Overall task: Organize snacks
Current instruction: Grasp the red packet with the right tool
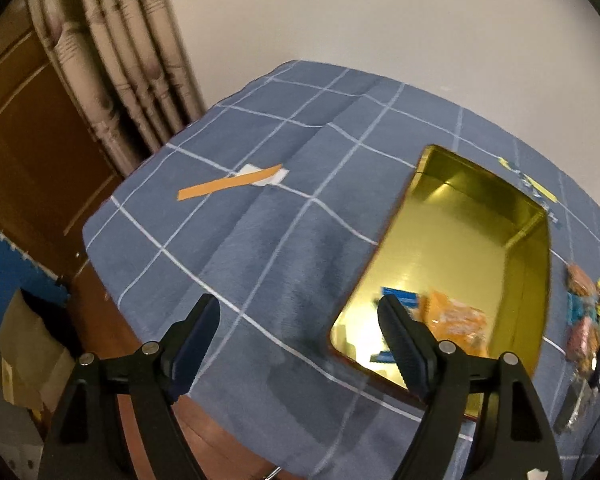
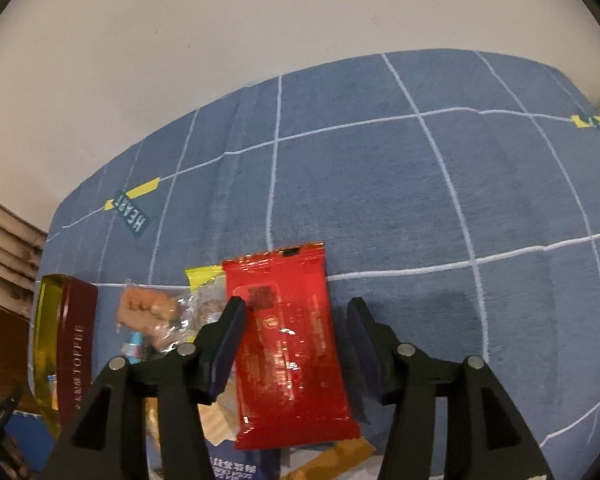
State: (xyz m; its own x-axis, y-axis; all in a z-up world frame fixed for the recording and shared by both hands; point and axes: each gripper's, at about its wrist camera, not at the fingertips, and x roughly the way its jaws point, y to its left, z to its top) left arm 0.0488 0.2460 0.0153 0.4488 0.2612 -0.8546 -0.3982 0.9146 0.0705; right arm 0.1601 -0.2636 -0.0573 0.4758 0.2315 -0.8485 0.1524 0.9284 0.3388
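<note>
An open gold-lined tin (image 1: 460, 240) lies on the blue checked cloth (image 1: 260, 240), with an orange snack pack (image 1: 456, 316) and a blue packet (image 1: 400, 296) inside at its near end. My left gripper (image 1: 298, 320) hovers open and empty over the tin's near left corner. A pile of loose snacks (image 1: 588, 312) sits right of the tin. In the right wrist view, a red packet (image 2: 292, 360) lies flat on that pile between the spread fingers of my right gripper (image 2: 296, 316). The right fingertip (image 2: 360, 320) stands clear of it. The tin's dark red side (image 2: 76, 340) is at the left.
An orange strip (image 1: 228, 186) on a white slip lies on the far cloth. The table's left edge drops to a brown paper bag (image 1: 28, 344), wooden door (image 1: 40, 140) and curtain (image 1: 132, 60). Beside the red packet lie a clear biscuit pack (image 2: 148, 308) and a yellow packet (image 2: 204, 276).
</note>
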